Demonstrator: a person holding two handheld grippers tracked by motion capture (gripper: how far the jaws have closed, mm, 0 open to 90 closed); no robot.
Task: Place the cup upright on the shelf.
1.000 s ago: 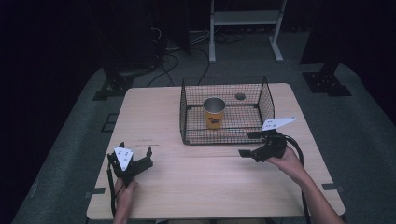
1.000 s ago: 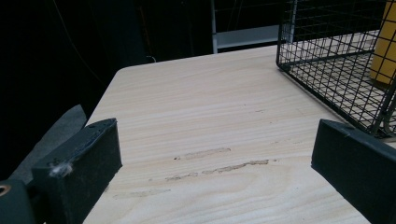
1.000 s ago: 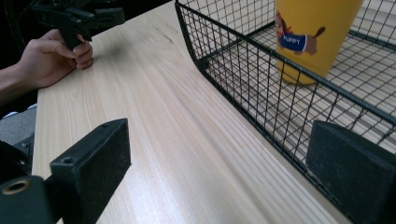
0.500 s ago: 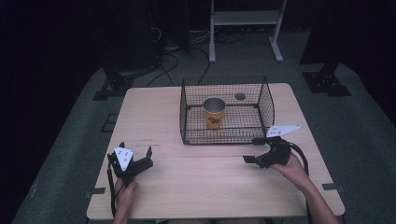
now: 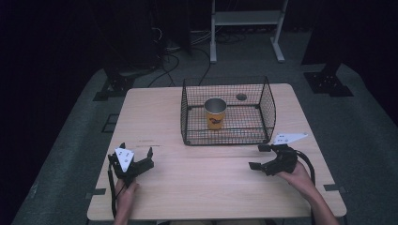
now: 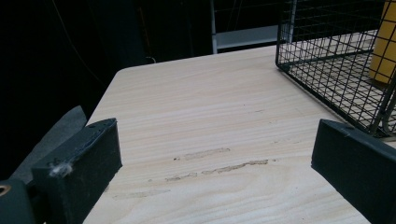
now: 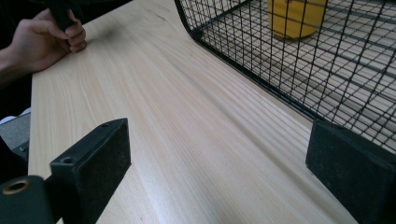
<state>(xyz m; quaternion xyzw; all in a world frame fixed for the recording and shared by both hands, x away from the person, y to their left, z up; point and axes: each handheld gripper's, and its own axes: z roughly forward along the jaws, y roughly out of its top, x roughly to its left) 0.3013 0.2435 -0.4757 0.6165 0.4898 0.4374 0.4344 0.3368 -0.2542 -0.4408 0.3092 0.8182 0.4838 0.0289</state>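
Light wooden tabletop (image 5: 211, 187), dark room around it. A black wire basket (image 5: 228, 111) stands at the centre-rear of the tabletop. Inside it, an upright yellow cup (image 5: 215, 113) with a metallic rim, left of the basket's middle and clear of the mesh walls. A small dark round spot (image 5: 241, 97) shows near the basket's back wall; cannot tell what it is.

Left tongs (image 5: 136, 157): at the near-left of the tabletop, held in the left hand (image 5: 126, 193). Jaws spread wide with nothing between them; in the left gripper view bare wood fills the gap, and the basket corner sits just beyond the right-hand jaw.

Right tongs (image 5: 260, 157): near-right of the tabletop, just in front of the basket's front-right corner, held in the right hand (image 5: 296, 176). Jaws wide, empty. In the right gripper view they point leftward along the basket's front wall, with the cup behind the mesh.

Both tongs are well apart from each other and outside the basket.
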